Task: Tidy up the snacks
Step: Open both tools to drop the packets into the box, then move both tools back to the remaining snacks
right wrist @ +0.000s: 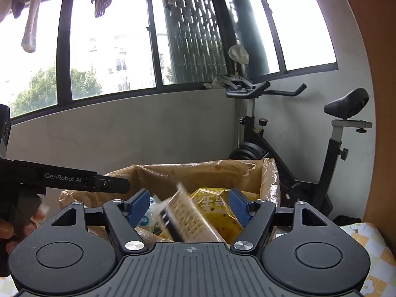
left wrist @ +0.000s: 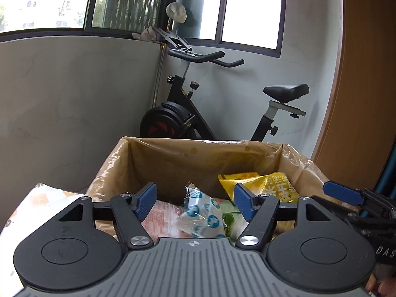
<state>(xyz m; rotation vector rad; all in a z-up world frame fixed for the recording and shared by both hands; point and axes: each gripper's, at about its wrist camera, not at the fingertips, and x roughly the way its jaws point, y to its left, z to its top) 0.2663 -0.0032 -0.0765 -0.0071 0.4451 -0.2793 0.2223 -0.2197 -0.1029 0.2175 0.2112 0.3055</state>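
A cardboard box lined with a clear plastic bag (left wrist: 173, 160) (right wrist: 198, 173) holds several snack packets: a yellow packet (left wrist: 269, 185) (right wrist: 212, 204), a clear packet with blue prints (left wrist: 203, 215), a pink packet (left wrist: 165, 222) and a green one (left wrist: 231, 216). My left gripper (left wrist: 195, 201) is open and empty above the box. My right gripper (right wrist: 189, 208) is open; a blurred white waffle-pattern packet (right wrist: 188, 215) lies tilted between its fingers, apart from both pads. The right gripper's finger shows in the left wrist view (left wrist: 342, 193).
An exercise bike (left wrist: 188, 113) (right wrist: 297, 148) stands behind the box by the grey wall. A wooden panel (left wrist: 366, 74) is on the right. A patterned cloth (right wrist: 366, 252) (left wrist: 37, 205) covers the surface beside the box. The left gripper's body (right wrist: 64, 178) crosses the left side.
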